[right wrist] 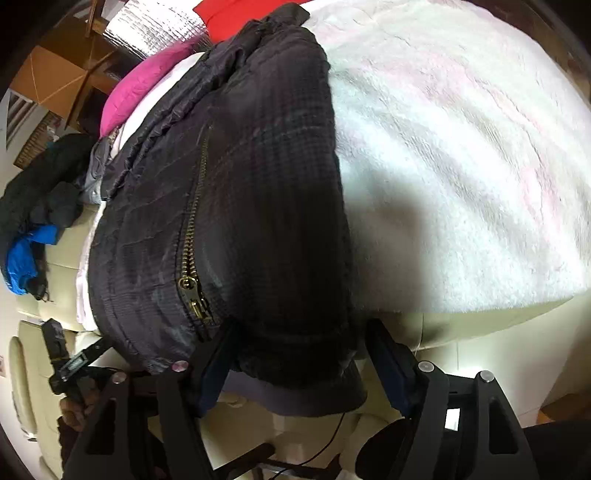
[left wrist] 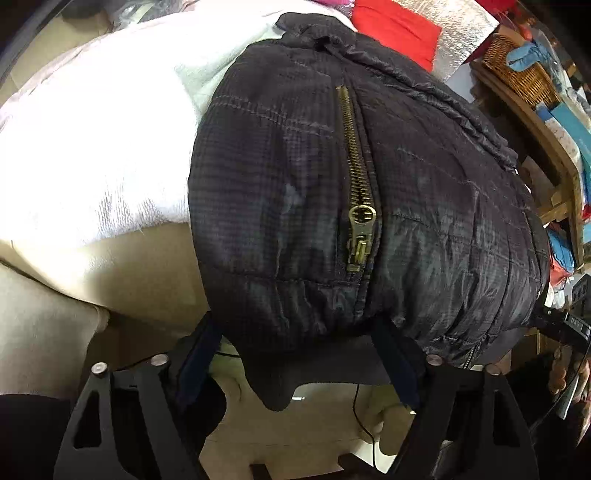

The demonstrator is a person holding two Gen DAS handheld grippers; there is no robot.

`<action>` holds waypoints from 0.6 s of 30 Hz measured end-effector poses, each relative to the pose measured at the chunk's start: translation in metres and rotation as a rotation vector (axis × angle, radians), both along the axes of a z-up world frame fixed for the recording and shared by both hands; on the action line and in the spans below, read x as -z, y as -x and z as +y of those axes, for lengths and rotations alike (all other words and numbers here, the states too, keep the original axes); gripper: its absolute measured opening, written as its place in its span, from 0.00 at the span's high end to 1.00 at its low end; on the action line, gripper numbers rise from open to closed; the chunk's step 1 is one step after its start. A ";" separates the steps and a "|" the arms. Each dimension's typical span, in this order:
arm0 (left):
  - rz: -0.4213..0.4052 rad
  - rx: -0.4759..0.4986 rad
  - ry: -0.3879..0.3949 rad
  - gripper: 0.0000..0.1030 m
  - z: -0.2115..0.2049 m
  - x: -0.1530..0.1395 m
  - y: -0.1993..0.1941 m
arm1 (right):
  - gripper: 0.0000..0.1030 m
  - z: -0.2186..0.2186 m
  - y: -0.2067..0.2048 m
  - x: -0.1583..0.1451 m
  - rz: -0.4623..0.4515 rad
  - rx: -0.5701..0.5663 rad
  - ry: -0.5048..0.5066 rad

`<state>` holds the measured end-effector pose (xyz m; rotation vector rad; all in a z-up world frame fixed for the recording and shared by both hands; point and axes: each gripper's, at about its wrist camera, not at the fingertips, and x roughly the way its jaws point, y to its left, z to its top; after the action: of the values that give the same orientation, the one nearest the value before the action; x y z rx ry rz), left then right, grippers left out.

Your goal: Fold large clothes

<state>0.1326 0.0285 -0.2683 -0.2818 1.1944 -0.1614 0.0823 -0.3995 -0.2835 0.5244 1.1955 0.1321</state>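
Note:
A black quilted jacket (left wrist: 351,192) with a brass zipper (left wrist: 356,206) lies folded on a white fluffy blanket (left wrist: 92,155). Its near hem hangs over the front edge. My left gripper (left wrist: 295,350) is open, its fingers (left wrist: 199,350) standing either side of the hem. In the right wrist view the jacket (right wrist: 240,221) lies on the blanket (right wrist: 461,166) with the zipper (right wrist: 192,266) to the left. My right gripper (right wrist: 299,354) is open, its fingers (right wrist: 384,354) wide on both sides of the jacket's hem and dark cuff.
A cream sofa edge (left wrist: 140,266) runs under the blanket. A red cloth (left wrist: 399,26), silver foil sheet (left wrist: 461,33) and a wicker basket (left wrist: 517,70) on wooden shelves lie behind. A pink cloth (right wrist: 144,85) and a pile of dark and blue clothes (right wrist: 29,229) sit at left.

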 end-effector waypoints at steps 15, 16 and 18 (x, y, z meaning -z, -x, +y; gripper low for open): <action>0.042 0.067 -0.009 0.21 -0.020 0.006 0.013 | 0.28 0.041 -0.005 0.014 0.030 -0.184 -0.019; 0.048 0.078 -0.013 0.22 -0.021 0.008 0.014 | 0.28 0.043 -0.004 0.014 0.028 -0.199 -0.019; 0.032 0.090 -0.014 0.32 -0.023 0.006 0.017 | 0.31 0.044 0.003 0.013 0.003 -0.216 -0.046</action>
<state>0.1157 0.0059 -0.2747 -0.2191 1.2401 -0.2273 0.0797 -0.3551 -0.2968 0.4347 1.2524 0.3440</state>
